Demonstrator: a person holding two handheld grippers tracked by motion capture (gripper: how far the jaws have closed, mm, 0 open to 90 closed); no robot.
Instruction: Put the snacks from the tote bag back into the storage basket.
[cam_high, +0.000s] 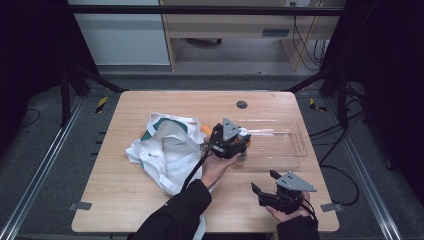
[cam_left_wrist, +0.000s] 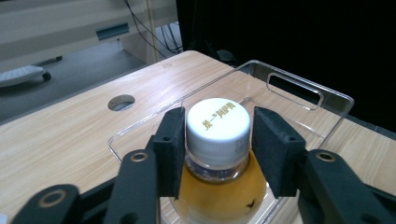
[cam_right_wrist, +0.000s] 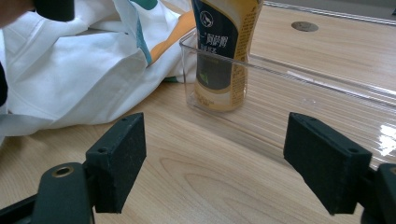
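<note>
At the centre of the high view, your left gripper (cam_left_wrist: 218, 149) brackets the white cap of a tea bottle (cam_left_wrist: 217, 125) standing in the clear tray (cam_left_wrist: 299, 93), pads not quite pressing it. Lower right, your right gripper (cam_high: 266, 182) rests with jaws spread; a white bag (cam_high: 165, 145) lies left.

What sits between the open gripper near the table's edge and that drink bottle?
In the right gripper view, bare wooden table and then the clear tray's near wall lie between the right gripper and the bottle.
</note>
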